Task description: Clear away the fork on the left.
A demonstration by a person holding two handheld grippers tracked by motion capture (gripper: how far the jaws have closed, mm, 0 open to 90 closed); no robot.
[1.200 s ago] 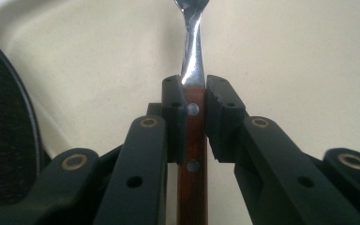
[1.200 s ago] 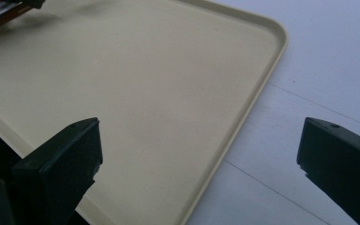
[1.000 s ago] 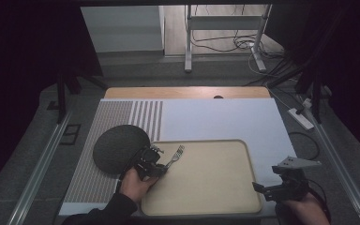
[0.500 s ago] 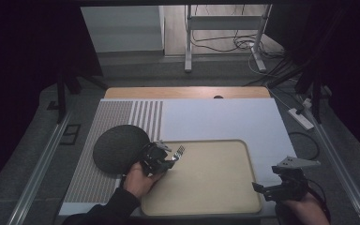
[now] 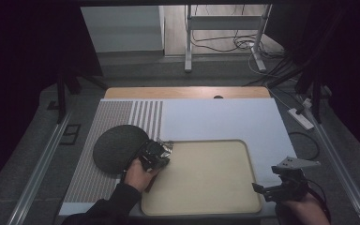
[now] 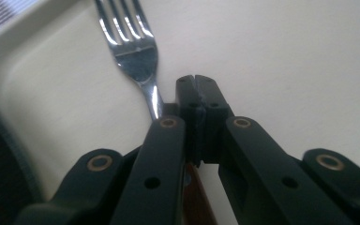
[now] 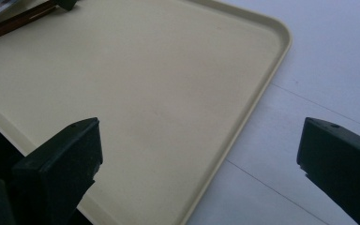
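Observation:
A metal fork [image 6: 136, 56] with a brown handle [image 7: 21, 21] lies on the cream tray [image 5: 206, 187] near its far left corner, tines toward the rim. My left gripper [image 5: 155, 154] sits over it; in the left gripper view its jaws [image 6: 197, 82] are shut tip to tip. The fork's neck runs along the left jaw and passes underneath it, not between the tips. My right gripper [image 5: 266, 185] hovers at the tray's near right corner, and its jaws [image 7: 201, 140] stand wide open with nothing between them.
A dark round plate [image 5: 117, 149] lies just left of the tray, touching its corner. Tray and plate rest on a white mat [image 5: 225, 122] with a striped left part [image 5: 122, 117]. Cables and a power strip [image 5: 301, 117] lie beyond the table's right edge.
The left gripper shifted slightly back toward the tray's far left corner, and the fork's tines swung left with it. The right gripper has stayed where it was.

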